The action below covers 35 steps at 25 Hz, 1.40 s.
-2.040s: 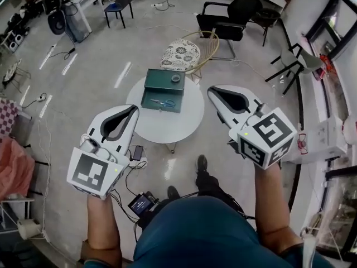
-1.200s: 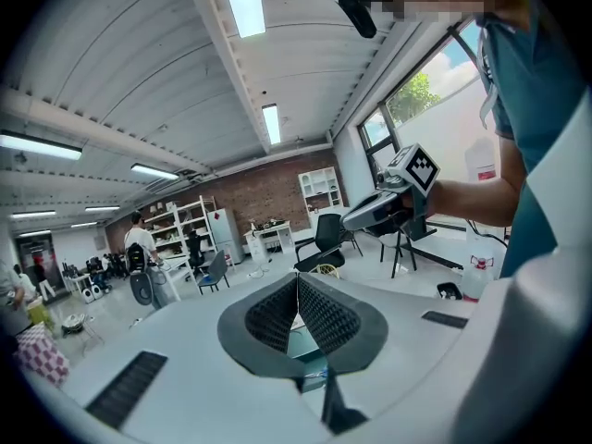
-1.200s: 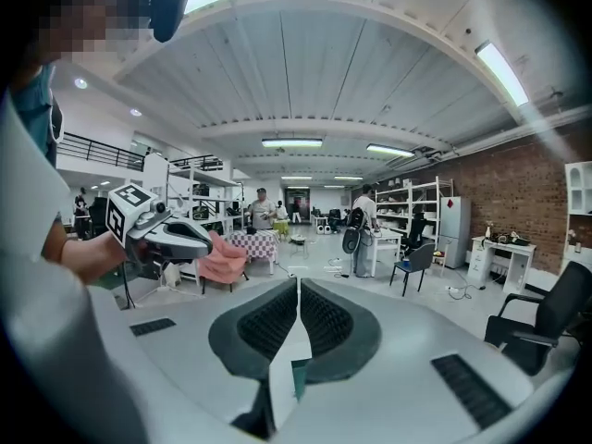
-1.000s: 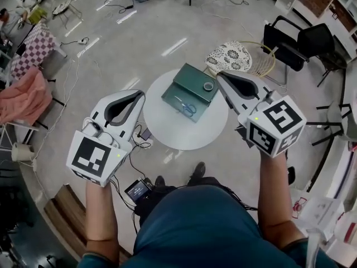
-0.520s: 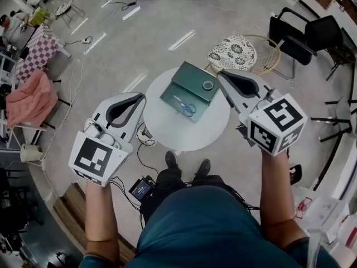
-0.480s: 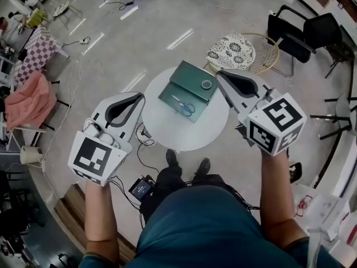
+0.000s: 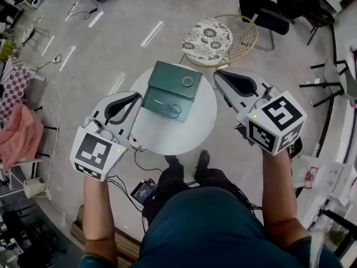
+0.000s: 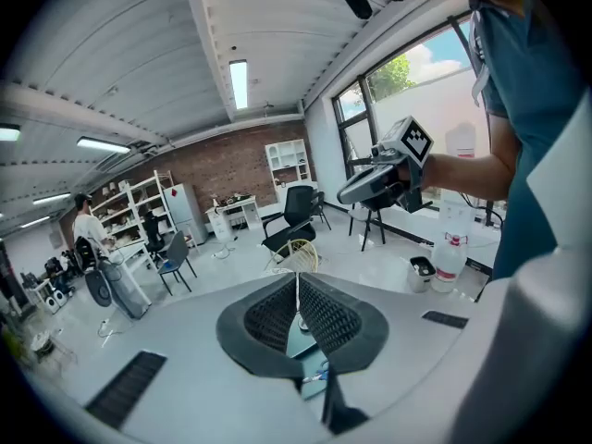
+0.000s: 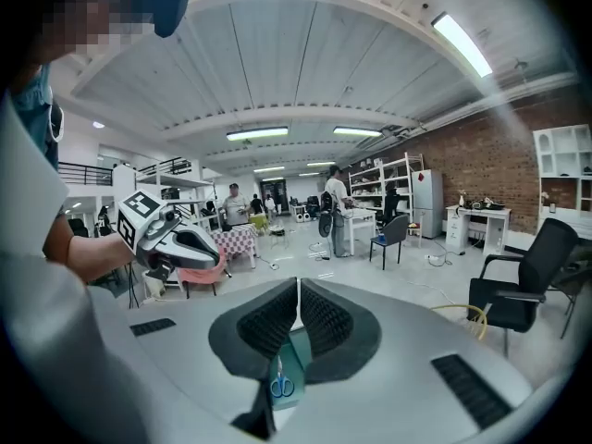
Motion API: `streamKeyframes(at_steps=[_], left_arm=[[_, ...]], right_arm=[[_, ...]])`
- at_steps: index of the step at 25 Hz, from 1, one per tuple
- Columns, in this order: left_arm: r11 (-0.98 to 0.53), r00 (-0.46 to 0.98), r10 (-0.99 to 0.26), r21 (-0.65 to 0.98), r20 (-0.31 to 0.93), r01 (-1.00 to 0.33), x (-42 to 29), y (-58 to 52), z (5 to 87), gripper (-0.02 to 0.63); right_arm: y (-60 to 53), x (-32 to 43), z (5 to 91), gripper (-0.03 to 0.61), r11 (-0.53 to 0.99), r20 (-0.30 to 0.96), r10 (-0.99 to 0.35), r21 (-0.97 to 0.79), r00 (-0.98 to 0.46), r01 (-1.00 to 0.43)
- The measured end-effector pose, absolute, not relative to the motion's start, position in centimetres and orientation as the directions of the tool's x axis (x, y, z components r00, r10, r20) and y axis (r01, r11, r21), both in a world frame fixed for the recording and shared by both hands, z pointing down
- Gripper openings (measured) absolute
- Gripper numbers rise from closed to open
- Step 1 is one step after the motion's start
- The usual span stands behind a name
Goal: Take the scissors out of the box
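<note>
Head view: scissors [image 7: 169, 110] well apart from jaws

Grey floor [image 7: 83, 43] — wicker chair [image 7: 223, 38], brick wall [image 9: 518, 155].

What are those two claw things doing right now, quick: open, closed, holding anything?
Left gripper: closed, holding nothing.
Right gripper: closed, holding nothing.

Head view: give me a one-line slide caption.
Left gripper and right gripper, both shut and empty, flank a round white table bearing an open dark green box with blue-handled scissors inside.
</note>
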<state>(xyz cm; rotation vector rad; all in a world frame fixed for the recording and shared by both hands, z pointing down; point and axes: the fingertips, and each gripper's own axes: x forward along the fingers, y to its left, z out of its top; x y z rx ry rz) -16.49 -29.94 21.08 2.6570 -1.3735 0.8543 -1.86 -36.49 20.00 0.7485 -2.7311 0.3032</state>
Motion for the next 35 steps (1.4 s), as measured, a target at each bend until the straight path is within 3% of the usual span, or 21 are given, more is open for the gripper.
streamKeyframes(at_steps=[11, 27, 35], left_arm=[[-0.752, 0.540, -0.580, -0.147, 0.610, -0.642, -14.6, -35.7, 32.1, 0.022], [-0.875, 0.534, -0.348, -0.062, 0.771, -0.480, -12.6, -38.3, 48.2, 0.026], [-0.924, 0.476, -0.212, -0.016, 0.854, -0.383, -12.2, -38.4, 57.6, 0.114]], right_arm=[[-40.8, 0.9, 27.5, 0.038, 0.763, 0.394, -0.522, -0.181, -0.756, -0.621], [-43.4, 3.5, 37.9, 0.038, 0.700, 0.442, -0.539, -0.238, -0.717, -0.673], [-43.5, 5.4, 43.6, 0.038, 0.653, 0.481, -0.545, -0.271, -0.687, -0.708]])
